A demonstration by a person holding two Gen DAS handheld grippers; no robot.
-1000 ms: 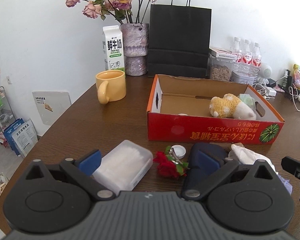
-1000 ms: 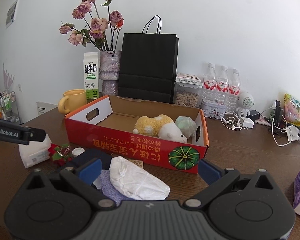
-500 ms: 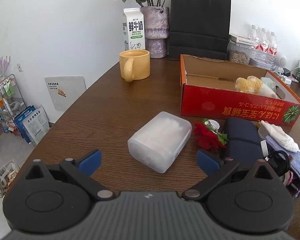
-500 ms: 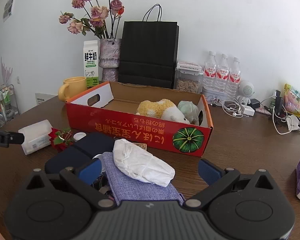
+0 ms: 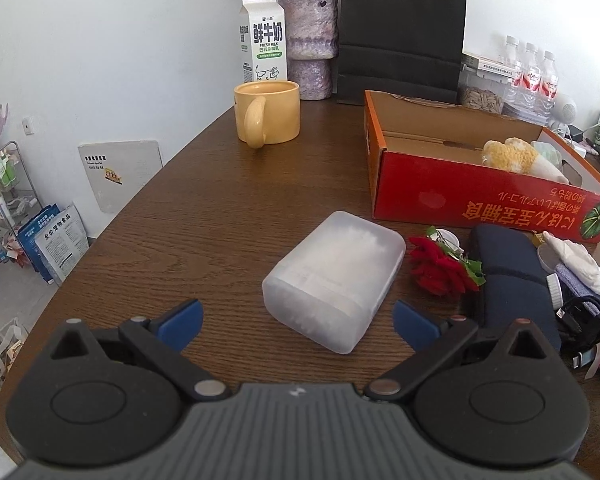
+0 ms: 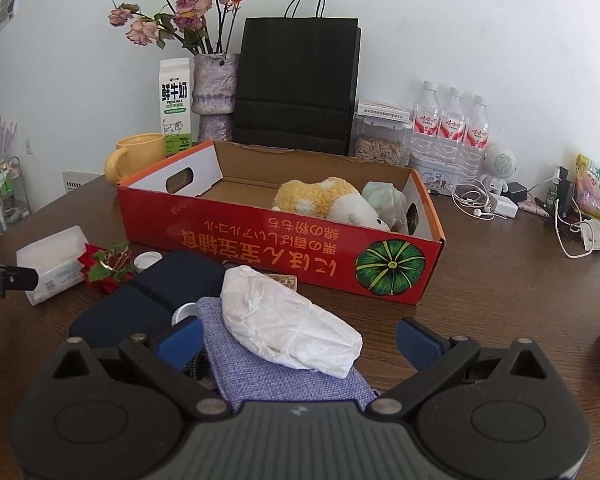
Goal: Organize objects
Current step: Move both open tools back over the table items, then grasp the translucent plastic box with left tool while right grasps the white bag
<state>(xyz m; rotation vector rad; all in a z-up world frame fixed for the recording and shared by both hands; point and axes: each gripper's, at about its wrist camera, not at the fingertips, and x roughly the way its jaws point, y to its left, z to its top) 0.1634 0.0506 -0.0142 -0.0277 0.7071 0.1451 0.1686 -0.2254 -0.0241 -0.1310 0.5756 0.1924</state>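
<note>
Since a second ago the left gripper (image 5: 296, 322) has drawn back toward the near edge of the worktop (image 5: 204, 208), so the frosted plastic box (image 5: 334, 280) that then sat just off its left finger now lies centred ahead of the gap. Its fingers (image 5: 180, 320) stand wide and hold nothing. The box rests flat on the worktop, near the fingertips but apart from them, its long axis running from near-left to far-right, skewed to the line of the fingers, so a squeeze would likely need a small twist to meet its long sides squarely. An artificial red rose (image 5: 440, 270) lies just right of the box, a dark blue pouch (image 5: 508, 276) right of that, and the red cardboard tray (image 5: 480, 204) stands farther back on the right, already holding a plush toy (image 5: 516, 158). Over on the right, the right gripper (image 6: 298, 338) is also wide and empty, hovering over a white crumpled bag (image 6: 288, 324) on a lavender cloth (image 6: 284, 376), well apart from the box, so the left one looks nearer for this pick.
</note>
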